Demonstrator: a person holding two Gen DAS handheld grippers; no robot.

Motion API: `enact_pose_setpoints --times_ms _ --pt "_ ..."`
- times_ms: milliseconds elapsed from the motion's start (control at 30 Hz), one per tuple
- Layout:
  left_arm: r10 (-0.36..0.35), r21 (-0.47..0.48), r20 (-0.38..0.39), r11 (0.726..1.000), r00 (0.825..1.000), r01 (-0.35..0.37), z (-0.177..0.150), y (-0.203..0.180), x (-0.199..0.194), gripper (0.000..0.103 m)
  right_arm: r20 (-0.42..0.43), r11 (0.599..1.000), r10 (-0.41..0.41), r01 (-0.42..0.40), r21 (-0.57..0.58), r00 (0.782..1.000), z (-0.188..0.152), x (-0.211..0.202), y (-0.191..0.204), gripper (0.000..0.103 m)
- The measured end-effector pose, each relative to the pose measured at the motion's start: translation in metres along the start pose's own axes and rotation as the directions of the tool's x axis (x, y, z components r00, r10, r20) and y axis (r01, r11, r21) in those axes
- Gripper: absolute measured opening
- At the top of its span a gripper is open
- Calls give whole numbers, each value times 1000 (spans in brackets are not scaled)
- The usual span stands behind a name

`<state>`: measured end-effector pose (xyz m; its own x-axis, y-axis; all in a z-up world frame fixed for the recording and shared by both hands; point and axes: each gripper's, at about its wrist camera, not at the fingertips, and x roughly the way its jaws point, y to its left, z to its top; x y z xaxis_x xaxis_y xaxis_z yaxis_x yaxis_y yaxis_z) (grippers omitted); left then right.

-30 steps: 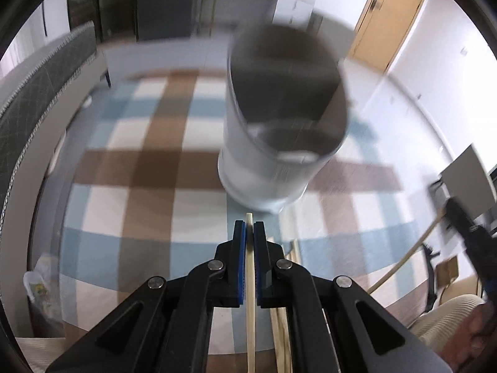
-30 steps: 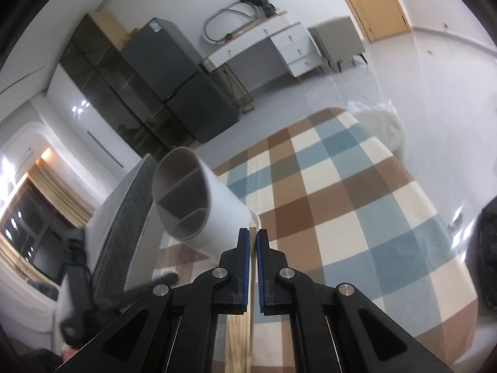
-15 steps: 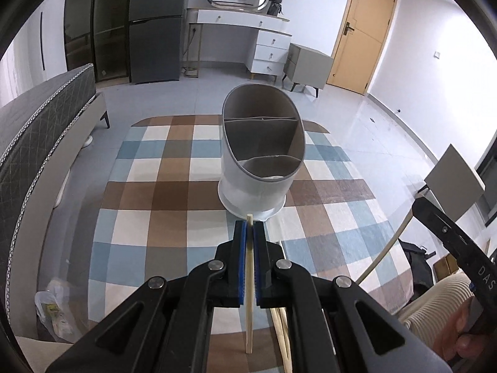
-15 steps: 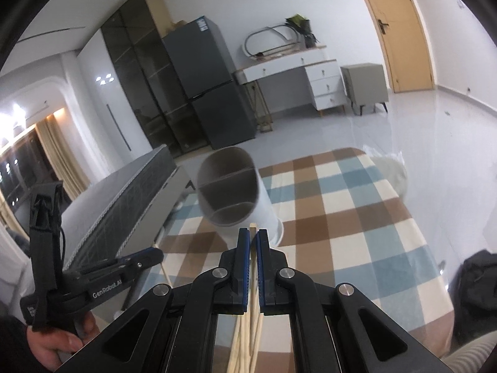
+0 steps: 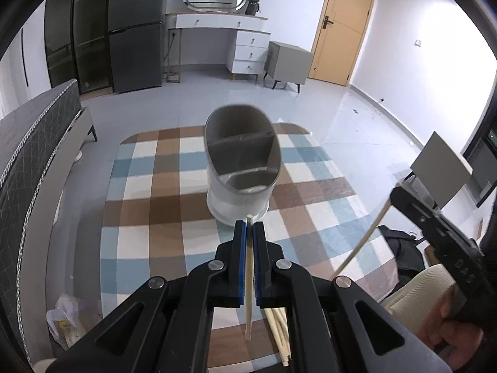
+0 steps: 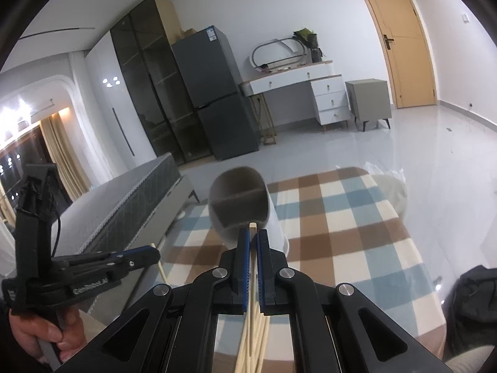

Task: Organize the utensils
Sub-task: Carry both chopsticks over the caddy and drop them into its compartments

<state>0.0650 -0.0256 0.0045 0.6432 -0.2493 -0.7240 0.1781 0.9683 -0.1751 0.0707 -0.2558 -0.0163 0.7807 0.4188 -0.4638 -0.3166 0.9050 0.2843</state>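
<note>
Both grippers have come up since a second ago, so the holder looks smaller and sits lower in view. On the left, the left gripper is clamped on a single chopstick. The grey utensil holder stands in the middle on the checked bench. On the right, the right gripper pinches another chopstick, with loose ones lying below.

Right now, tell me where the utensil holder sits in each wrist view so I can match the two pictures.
Left wrist: the utensil holder stands upright at centre, on the checked rug, just beyond the left gripper tips.
Right wrist: the utensil holder is at centre, leaning in the frame, right above the right gripper tips.
Shared landmark: the white dressing table by the far wall.
</note>
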Motion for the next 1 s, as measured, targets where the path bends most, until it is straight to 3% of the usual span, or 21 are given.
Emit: enact_pose_setpoints --times_ms 300,667,800,1000 --pt "-58 -29 53 998 997 60 68 4 -28 0 54 1000 20 -19 -18 998 62 12 2 4" --pt "-72 -46 169 996 983 81 160 19 -30 0 129 985 79 -57 -166 989 162 56 37 3" --pt "-64 -46 206 996 976 75 180 28 -15 0 138 975 90 -59 -214 986 178 79 49 4" --pt "-69 -82 232 992 970 90 182 49 17 0 120 974 92 -64 -216 989 176 122 47 4"
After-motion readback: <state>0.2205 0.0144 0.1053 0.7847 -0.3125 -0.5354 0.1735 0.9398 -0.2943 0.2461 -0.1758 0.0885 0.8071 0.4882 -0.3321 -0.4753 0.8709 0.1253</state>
